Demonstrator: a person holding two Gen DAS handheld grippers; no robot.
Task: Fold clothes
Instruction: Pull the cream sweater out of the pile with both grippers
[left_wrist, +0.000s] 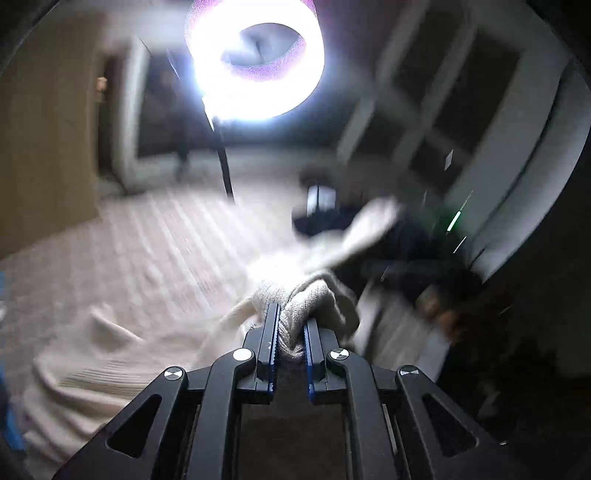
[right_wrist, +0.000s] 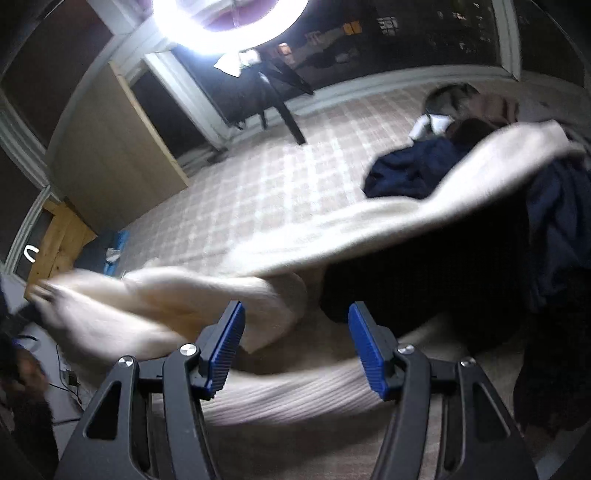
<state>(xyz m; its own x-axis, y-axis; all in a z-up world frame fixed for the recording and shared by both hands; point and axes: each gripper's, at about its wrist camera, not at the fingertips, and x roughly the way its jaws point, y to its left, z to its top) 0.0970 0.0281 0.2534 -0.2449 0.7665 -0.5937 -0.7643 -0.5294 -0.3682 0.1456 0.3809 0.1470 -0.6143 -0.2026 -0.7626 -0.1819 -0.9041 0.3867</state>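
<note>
The fingers of the left gripper (left_wrist: 291, 332) pinch a bunched fold of the cream ribbed knit sweater (left_wrist: 110, 369), which trails from them down onto the pale checked bed cover (left_wrist: 155, 236). The right gripper (right_wrist: 295, 343) hangs just above the same sweater with its blue-padded fingers (right_wrist: 225, 347) spread and nothing between them.

To do this step well, I judge the right fingers should take a matching edge of the knit, then both should draw it taut and lay it flat before any fold; the thick knit will likely slip out of a shallow pinch.

Counted: one cream sweater, two grippers, one bright ring lamp (right_wrist: 229, 22), and one heap of dark navy garments (right_wrist: 406, 170) further along the bed, too tangled to count singly.
</note>
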